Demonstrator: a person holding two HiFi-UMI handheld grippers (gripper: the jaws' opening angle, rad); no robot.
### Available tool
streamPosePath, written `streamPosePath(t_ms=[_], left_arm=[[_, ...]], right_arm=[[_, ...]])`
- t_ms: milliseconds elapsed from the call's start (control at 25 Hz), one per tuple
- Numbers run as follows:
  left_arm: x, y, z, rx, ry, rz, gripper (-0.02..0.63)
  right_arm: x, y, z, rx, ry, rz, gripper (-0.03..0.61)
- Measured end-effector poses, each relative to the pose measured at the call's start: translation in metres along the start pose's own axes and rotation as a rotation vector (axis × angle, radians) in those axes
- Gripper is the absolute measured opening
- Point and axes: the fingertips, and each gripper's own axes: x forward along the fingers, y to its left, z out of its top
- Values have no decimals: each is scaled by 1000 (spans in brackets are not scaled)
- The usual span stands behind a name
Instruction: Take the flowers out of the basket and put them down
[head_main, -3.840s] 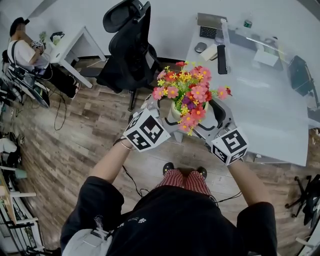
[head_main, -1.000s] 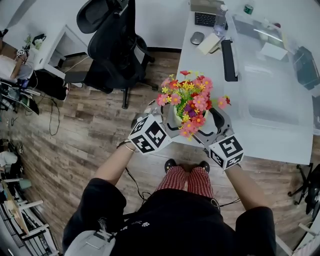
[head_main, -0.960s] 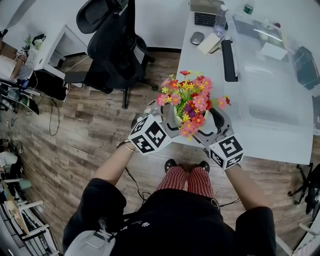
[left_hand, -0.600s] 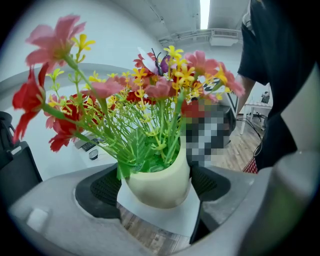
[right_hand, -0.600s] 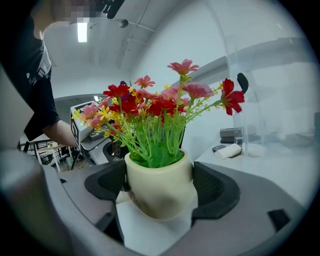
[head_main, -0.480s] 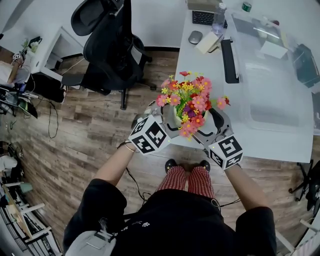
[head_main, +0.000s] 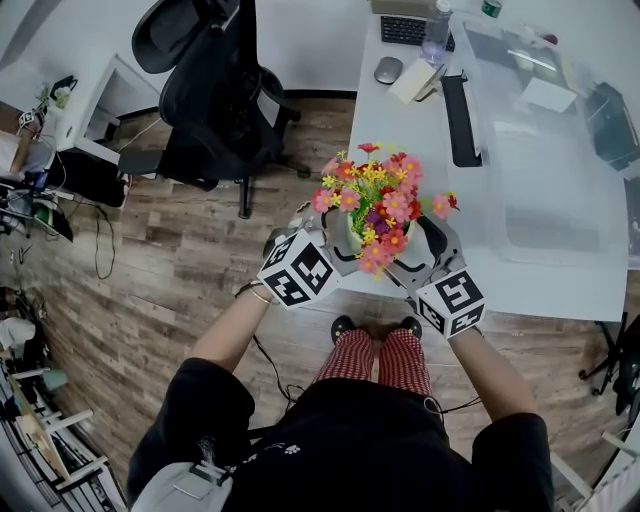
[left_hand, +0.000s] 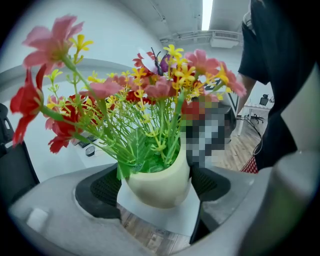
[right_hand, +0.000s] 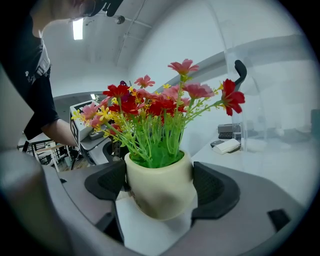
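Both claws are closed on one thing: the left claw (left_hand: 156, 186) and the right claw (right_hand: 158, 186) each press their dark pads against opposite flanks of the cream pot (head_main: 352, 230). The pot holds the flowers (head_main: 380, 195) upright and appears to hang clear of any surface. No basket shows in any view. In the head view the left claw reaches in from about 8 o'clock of the pot and the right from about 4 o'clock. The pot sits over the near-left corner of the white desk (head_main: 560, 270), which spreads toward 1 and 2 o'clock, while bare wooden floor (head_main: 180, 270) lies toward 9 o'clock. That corner is probably the main hazard, because a pot lowered where it is may land half off the edge and tip toward the floor. The pot's wall is round and looks smooth, so if one claw eases before the other it could roll or slide out of the remaining pads. The tall, spreading blooms likely make it top-heavy, so any tilt on landing could topple it. Carrying it deeper, toward 12 o'clock, brings the stems nearer the keyboard (head_main: 455, 120).
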Motion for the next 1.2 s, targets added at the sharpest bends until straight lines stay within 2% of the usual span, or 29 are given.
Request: streamPosePath(t_ms=[1200], left_arm=[[29, -1, -28, -23, 19, -42, 442]], right_arm=[[14, -14, -36, 31, 60, -23, 419]])
